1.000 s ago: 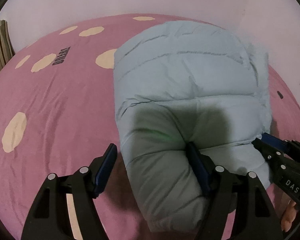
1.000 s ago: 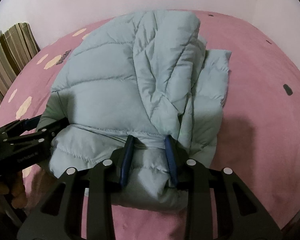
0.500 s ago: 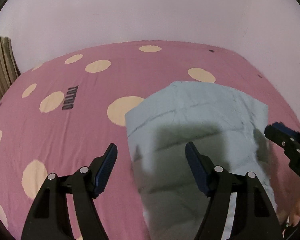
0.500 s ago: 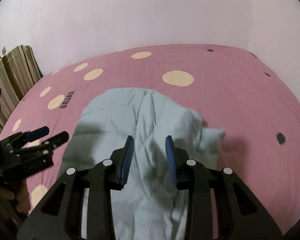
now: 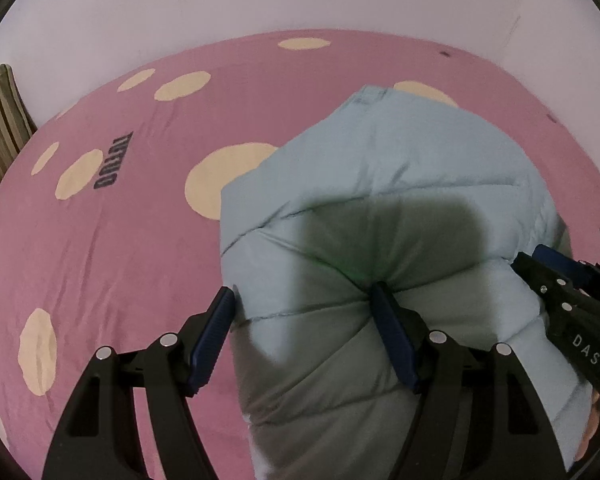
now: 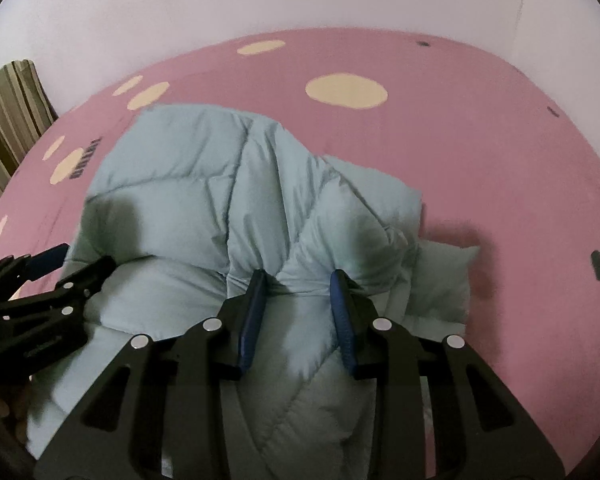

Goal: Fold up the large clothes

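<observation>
In the left wrist view, our left gripper [image 5: 304, 312] stands with its fingers spread wide. The right-hand finger presses into the near roll of the pale blue puffer jacket [image 5: 384, 184], while the left-hand finger sits just beside the jacket's left edge, so the wide grip straddles that edge of the padded bundle. The jacket lies on the pink spotted bed [image 5: 112, 248], bunched toward the near edge and running away from us toward the far wall. The other tool enters from the right edge of this view, touching the jacket's right side.

In the right wrist view, our right gripper [image 6: 298, 290] has its fingers set narrower, pinching a fold of the jacket [image 6: 172, 160] between them; fabric gathers at both pads. The jacket's thick body lies ahead and to the left, with a thinner flap trailing toward the bed's right side. A striped cushion [image 6: 8, 120] leans at the far left corner.

We judge that both tools hold the near end, side by side, so the jacket's long axis runs straight ahead. The fold therefore carries forward over it, with neither hand clearly nearer.
</observation>
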